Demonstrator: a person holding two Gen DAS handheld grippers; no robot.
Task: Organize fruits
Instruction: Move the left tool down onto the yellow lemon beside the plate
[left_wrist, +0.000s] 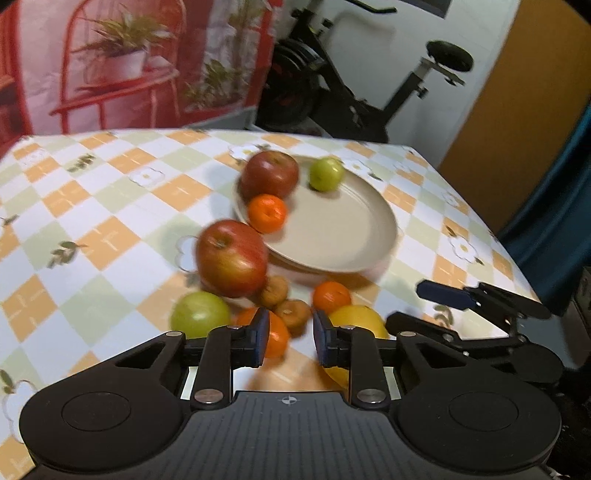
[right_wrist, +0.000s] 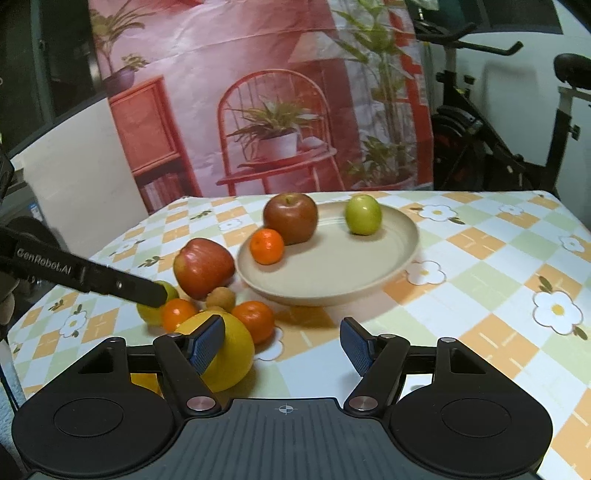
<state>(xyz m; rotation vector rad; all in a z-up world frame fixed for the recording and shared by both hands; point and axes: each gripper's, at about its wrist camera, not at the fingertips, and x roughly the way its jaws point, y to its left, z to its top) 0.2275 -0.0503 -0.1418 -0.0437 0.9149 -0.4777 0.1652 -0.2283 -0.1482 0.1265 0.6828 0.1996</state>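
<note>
1. Left gripper (left_wrist: 287, 338) narrowed right down, pads gripping nothing, above loose fruit pile (left_wrist: 273, 299) mid-surface.
2. Right gripper (right_wrist: 284, 343) half-wide, empty, beside yellow fruit (right_wrist: 229, 350).
3. Plate (right_wrist: 369, 266) holds apple (right_wrist: 290, 218), orange (right_wrist: 266, 246), green fruit (right_wrist: 363, 215).

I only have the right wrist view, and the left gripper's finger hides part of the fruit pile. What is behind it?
Observer: A green apple, next to the red apple that is off the plate.
Operator: I count one brown fruit. Is that right?
Observer: No, there are two: one brown fruit and a second beside it.
Operator: Are the left fingers holding anything?
Observer: No. The left fingers are drawn close together with nothing between them.
</note>
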